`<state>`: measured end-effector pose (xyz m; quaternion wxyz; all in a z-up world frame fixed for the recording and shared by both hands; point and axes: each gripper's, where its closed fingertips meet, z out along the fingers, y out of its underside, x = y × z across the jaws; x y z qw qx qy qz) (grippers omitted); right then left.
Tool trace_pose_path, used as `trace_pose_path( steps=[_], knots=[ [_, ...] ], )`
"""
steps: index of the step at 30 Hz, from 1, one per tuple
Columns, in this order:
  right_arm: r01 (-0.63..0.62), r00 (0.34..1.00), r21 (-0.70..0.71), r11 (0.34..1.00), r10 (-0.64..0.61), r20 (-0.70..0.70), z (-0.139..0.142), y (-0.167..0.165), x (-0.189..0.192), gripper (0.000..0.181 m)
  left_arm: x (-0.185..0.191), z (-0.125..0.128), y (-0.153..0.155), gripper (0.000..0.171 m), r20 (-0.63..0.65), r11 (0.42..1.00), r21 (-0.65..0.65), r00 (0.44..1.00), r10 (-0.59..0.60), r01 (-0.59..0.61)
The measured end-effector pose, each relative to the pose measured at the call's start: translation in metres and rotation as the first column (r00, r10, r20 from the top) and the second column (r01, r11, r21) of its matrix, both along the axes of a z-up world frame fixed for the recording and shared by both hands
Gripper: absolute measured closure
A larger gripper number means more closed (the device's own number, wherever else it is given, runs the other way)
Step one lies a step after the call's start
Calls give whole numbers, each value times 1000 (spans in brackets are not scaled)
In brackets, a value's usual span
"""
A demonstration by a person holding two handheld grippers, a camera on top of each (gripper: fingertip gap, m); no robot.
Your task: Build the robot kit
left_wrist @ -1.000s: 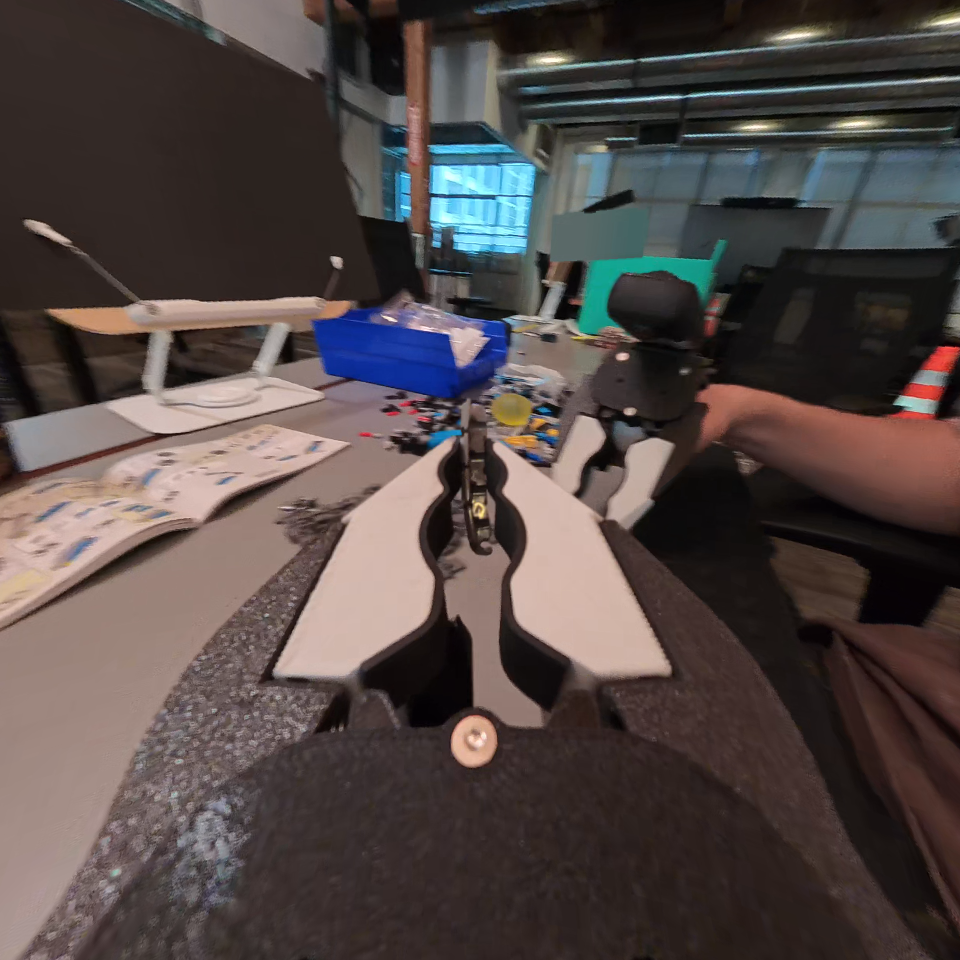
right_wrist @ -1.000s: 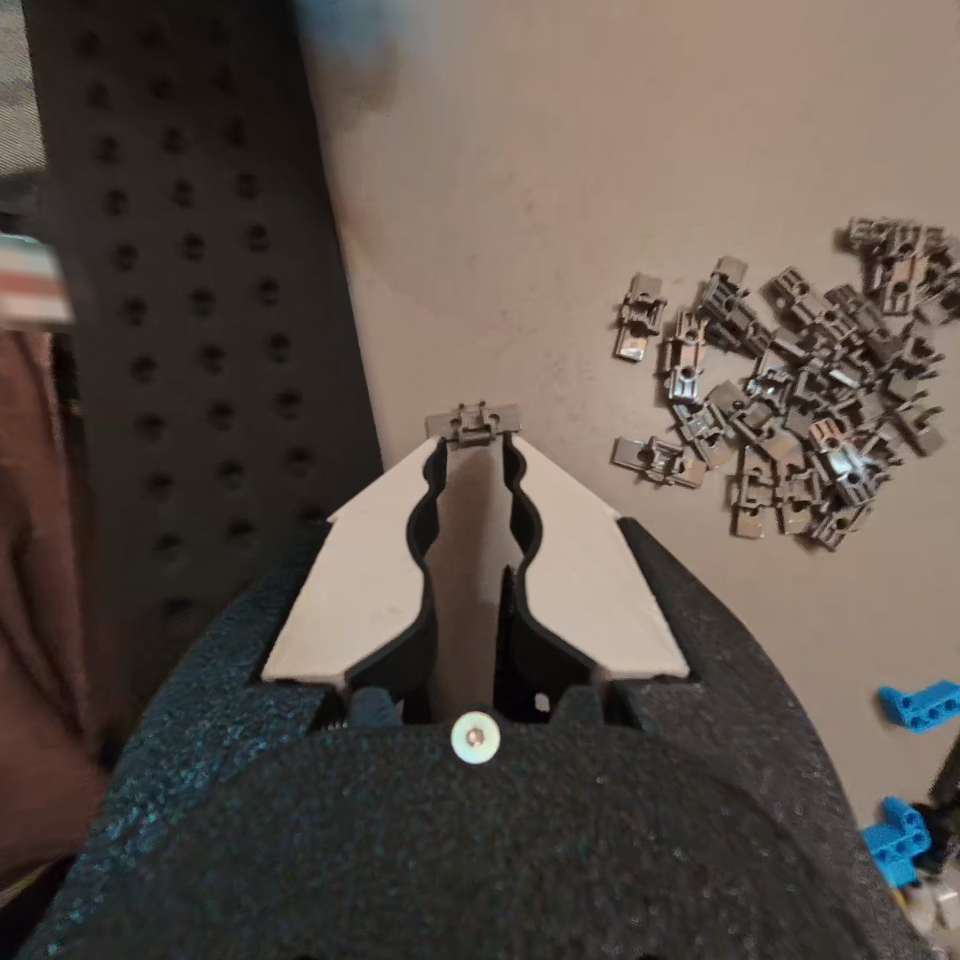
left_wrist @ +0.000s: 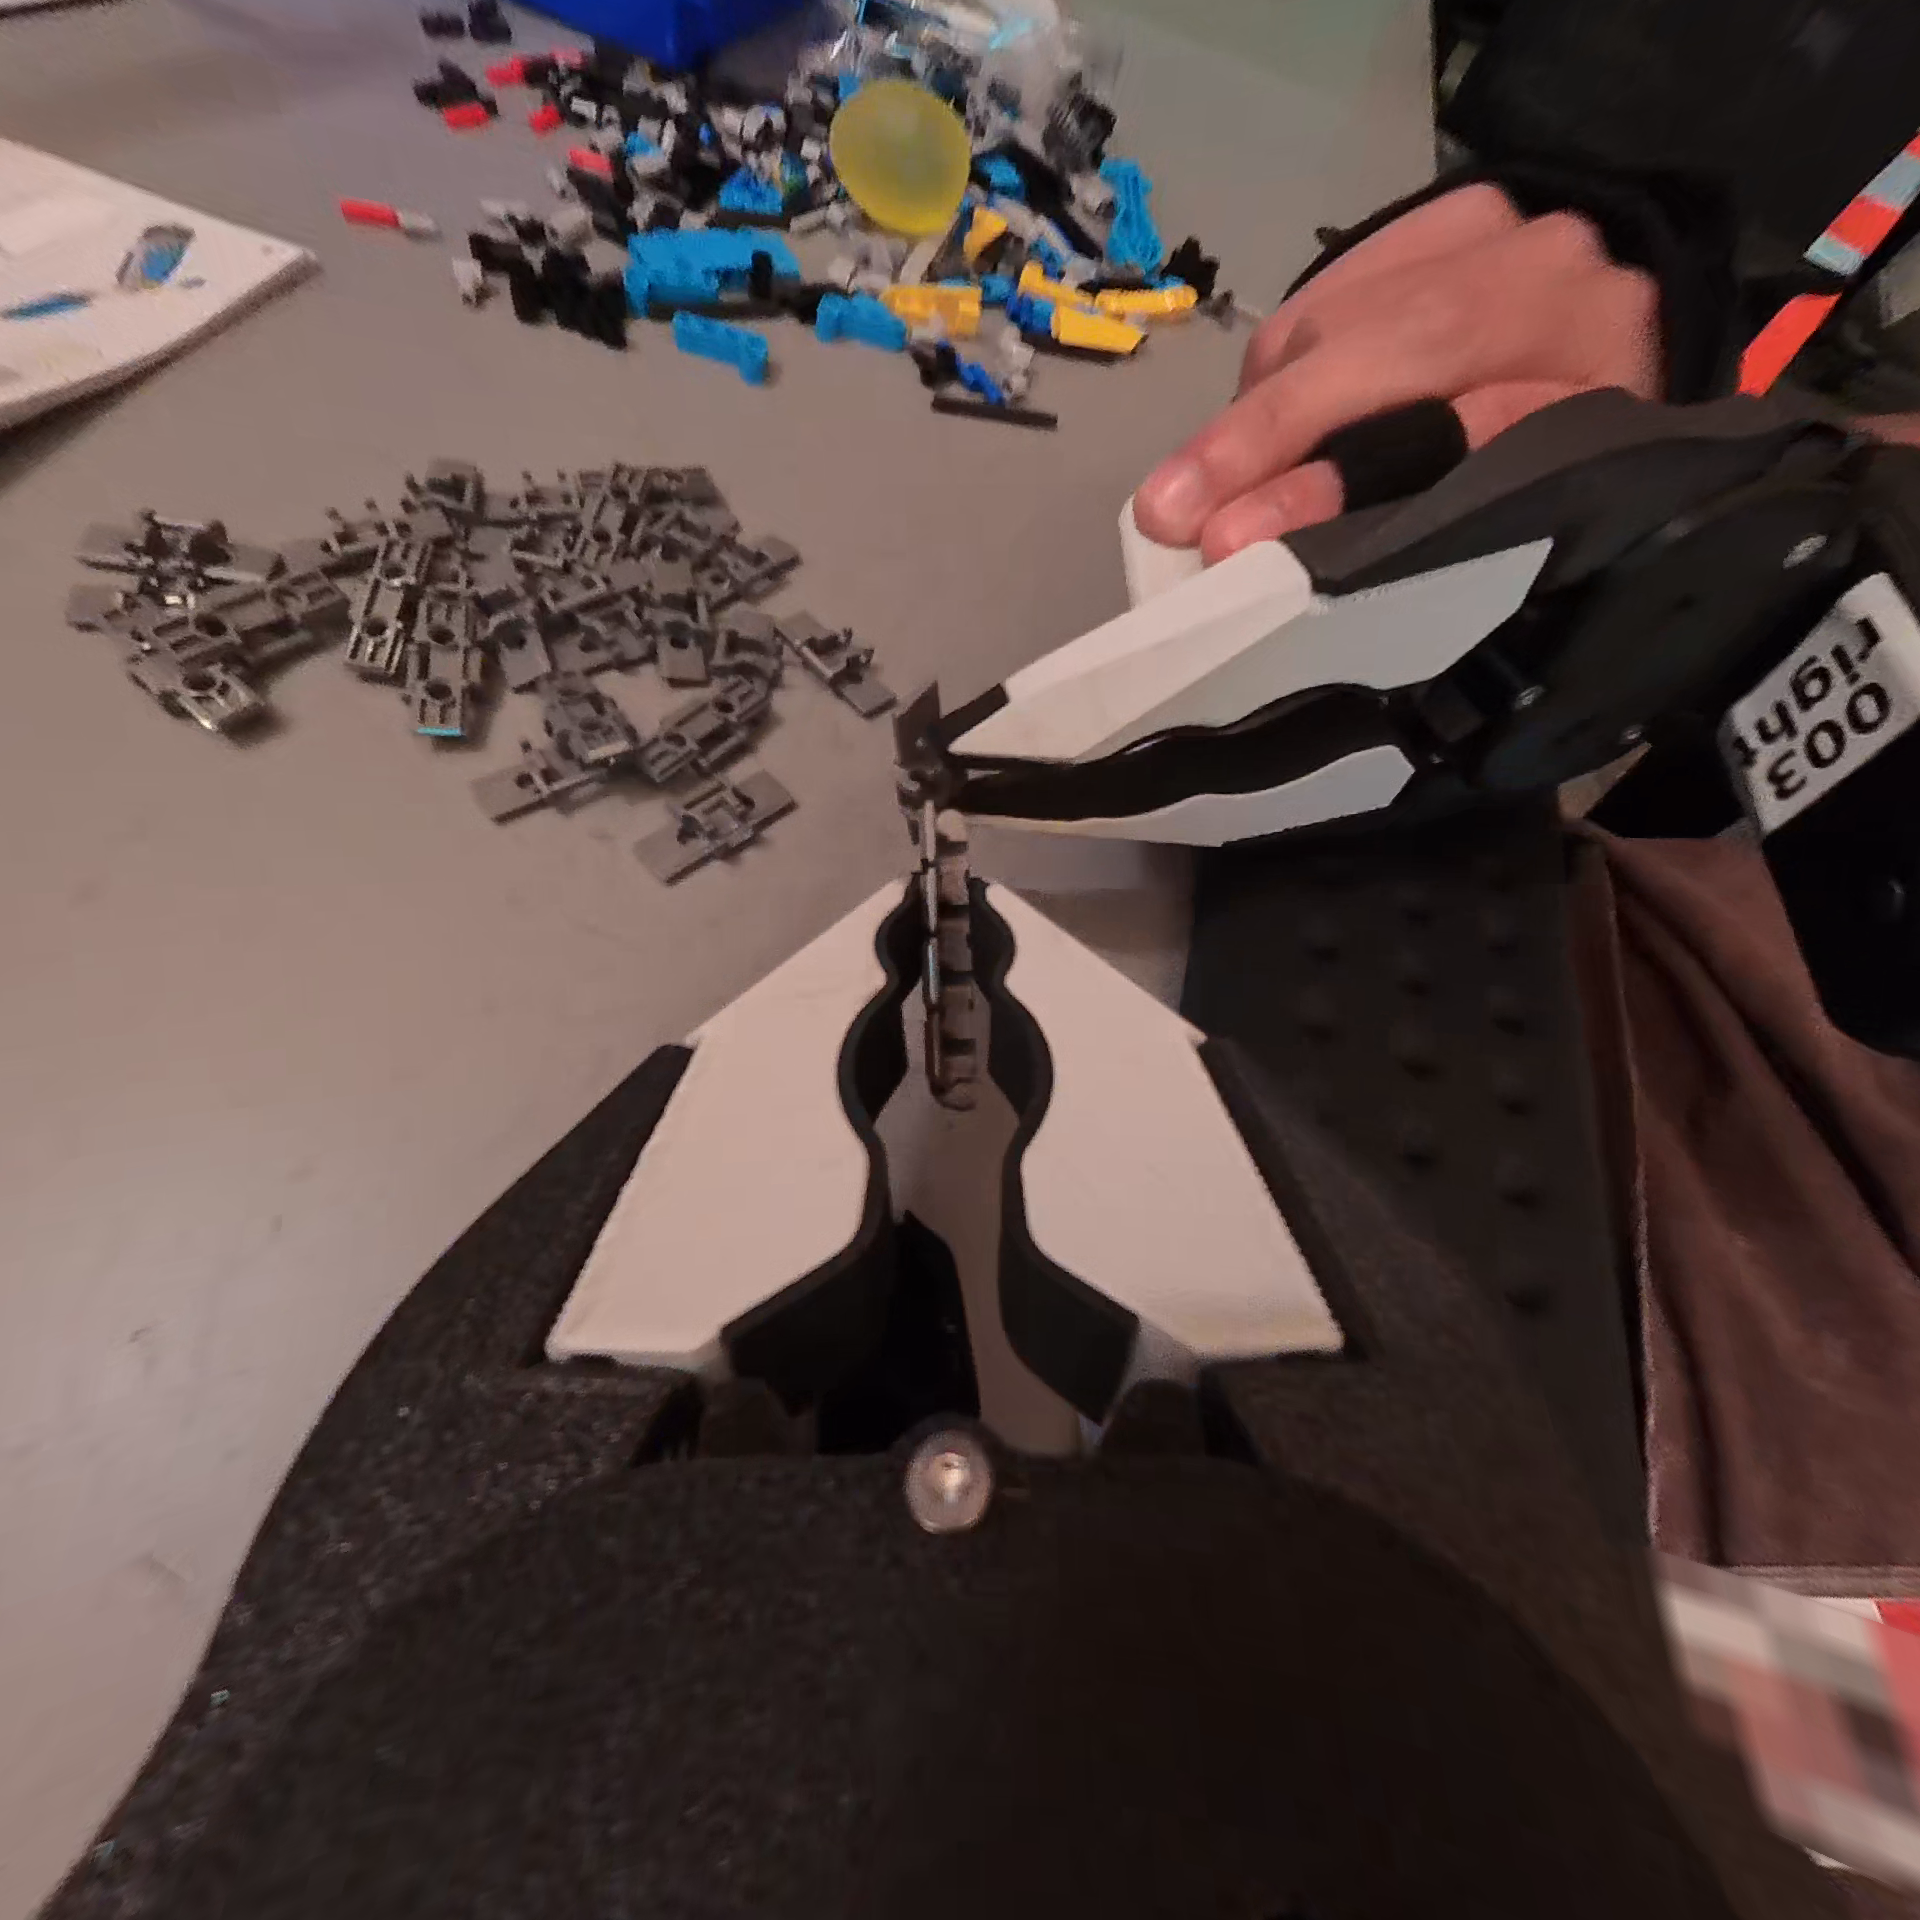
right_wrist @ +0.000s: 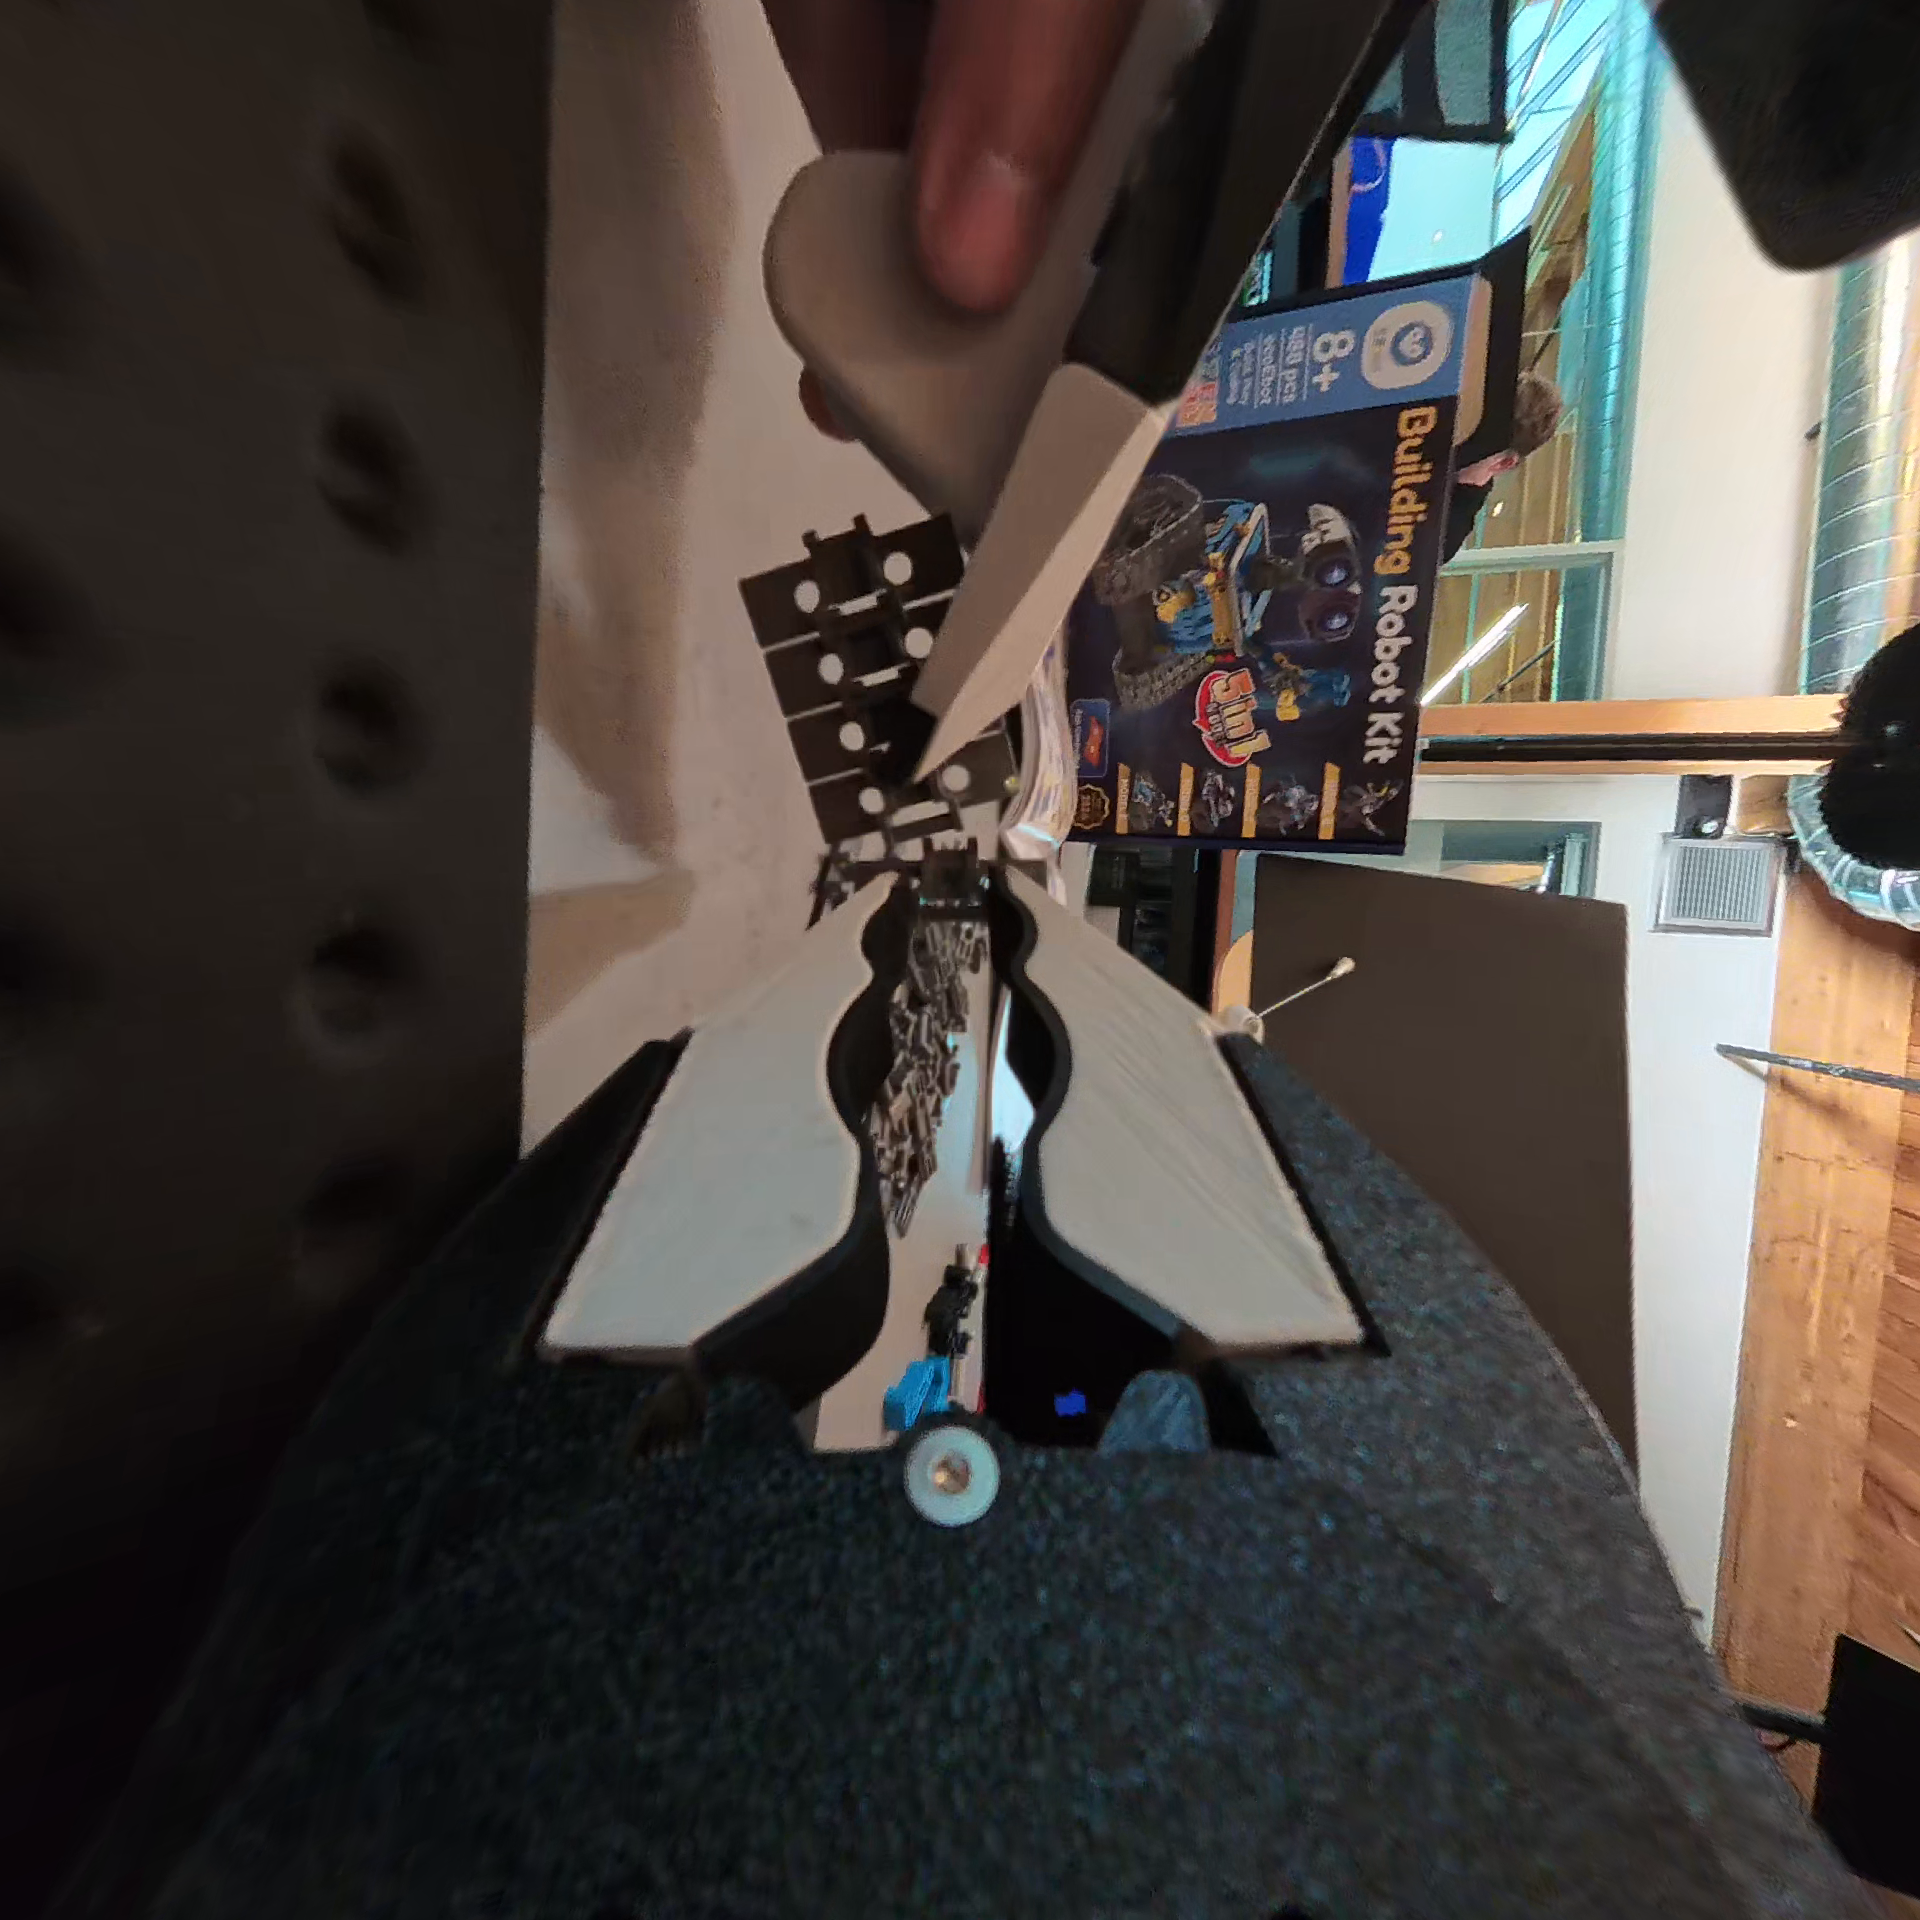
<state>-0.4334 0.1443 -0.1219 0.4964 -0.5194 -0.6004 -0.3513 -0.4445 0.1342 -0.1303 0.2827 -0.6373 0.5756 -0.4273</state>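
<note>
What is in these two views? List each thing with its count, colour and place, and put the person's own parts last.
track chain: one, grey, held edge-on between both grippers.
loose track links: many, grey, heaped on the table at left.
building pieces: many, blue, black, yellow and red, heaped farther back.
dome piece: one, translucent yellow, on that heap.
booklet: one, white, far left.
kit box: one, dark blue, beyond the chain.
table: one, grey.
left gripper: one, white fingers, clamping the chain.
right gripper: one, gripping the chain's top link.
hand: one, on the right gripper.

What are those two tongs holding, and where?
Left tongs pinch a short grey plastic track-link chain edge-on; right tongs grip the single link at its far end.
</note>
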Motion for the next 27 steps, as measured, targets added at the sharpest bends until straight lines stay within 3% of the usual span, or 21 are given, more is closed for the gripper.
trace_pose_path(
  steps=[5,9,14,27],
  knots=[
    [-12,999,-25,1000,13,33,-8,-2,-4,167,3,-16,0,164,-99,999,46,995,9,-4],
    [25,999,-159,987,-28,-17,-22,0,3,166,3,-20,8,164,-121,997,54,991,63,-57],
    [6,1000,-120,993,-5,6,-19,0,2,167,3,-18,8,164,-115,999,11,992,52,-51],
    [-31,999,-187,982,33,9,-26,3,-4,167,3,-20,10,164,-123,998,-23,990,62,-65]
  ],
)
